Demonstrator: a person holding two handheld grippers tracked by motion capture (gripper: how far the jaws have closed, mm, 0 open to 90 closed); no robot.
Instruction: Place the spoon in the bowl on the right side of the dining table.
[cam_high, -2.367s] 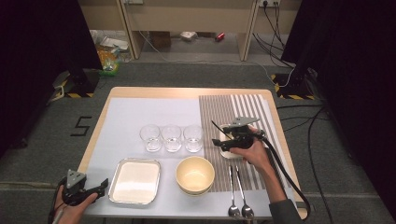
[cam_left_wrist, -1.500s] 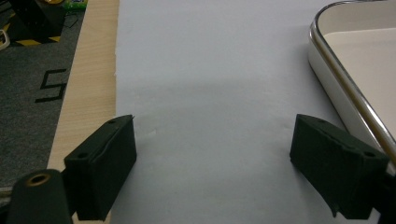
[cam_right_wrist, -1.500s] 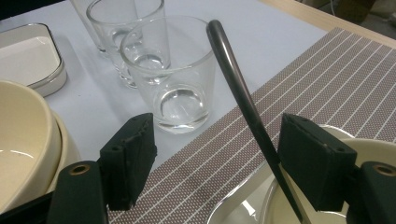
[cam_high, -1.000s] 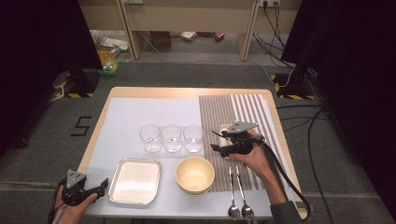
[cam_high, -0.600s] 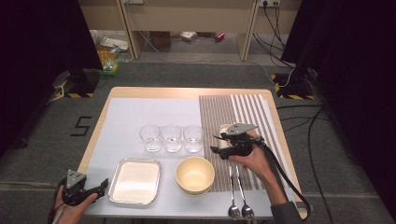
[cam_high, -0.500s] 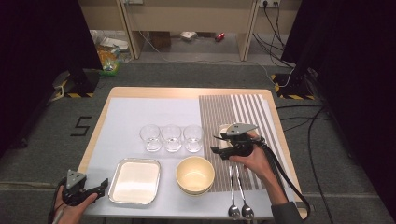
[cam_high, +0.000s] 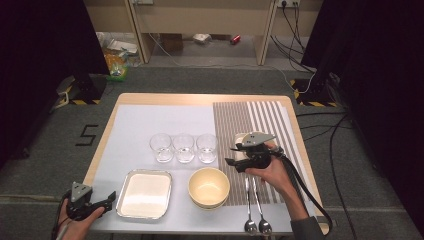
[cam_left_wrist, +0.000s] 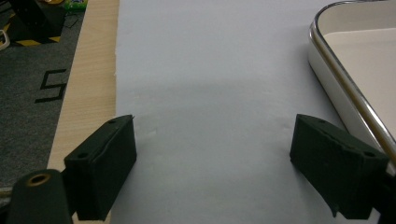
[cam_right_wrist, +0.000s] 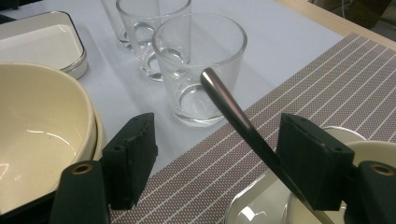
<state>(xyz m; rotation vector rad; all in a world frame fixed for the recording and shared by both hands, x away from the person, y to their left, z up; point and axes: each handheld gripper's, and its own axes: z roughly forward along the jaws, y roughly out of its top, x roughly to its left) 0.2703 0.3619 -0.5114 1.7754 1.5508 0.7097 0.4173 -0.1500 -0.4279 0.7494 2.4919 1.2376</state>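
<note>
My right gripper (cam_high: 231, 155) hovers over the striped placemat (cam_high: 250, 120), held in a hand, with its jaws apart. A slim metal handle (cam_right_wrist: 233, 112) leans up between them and lies close to the right jaw; the left jaw stands clear of it. The handle rises from a small white cup (cam_right_wrist: 369, 147), the same cup (cam_high: 241, 140) that sits by the gripper on the mat. Just ahead stand three clear glasses (cam_right_wrist: 201, 70) in a row (cam_high: 183, 147). My left gripper (cam_high: 107, 197) rests open at the table's near left corner, over bare white paper (cam_left_wrist: 210, 56).
Stacked cream bowls (cam_high: 209, 186) sit left of the right gripper, also close on its left (cam_right_wrist: 42, 121). A metal-rimmed white tray (cam_high: 145, 193) lies beside the left gripper (cam_left_wrist: 345, 84). Two spoons (cam_high: 254, 200) lie on the mat's near edge. The wooden table edge (cam_left_wrist: 93, 70) runs at left.
The right gripper has shifted slightly on the mat since the earliest frame. Over the last second both hands look still.
</note>
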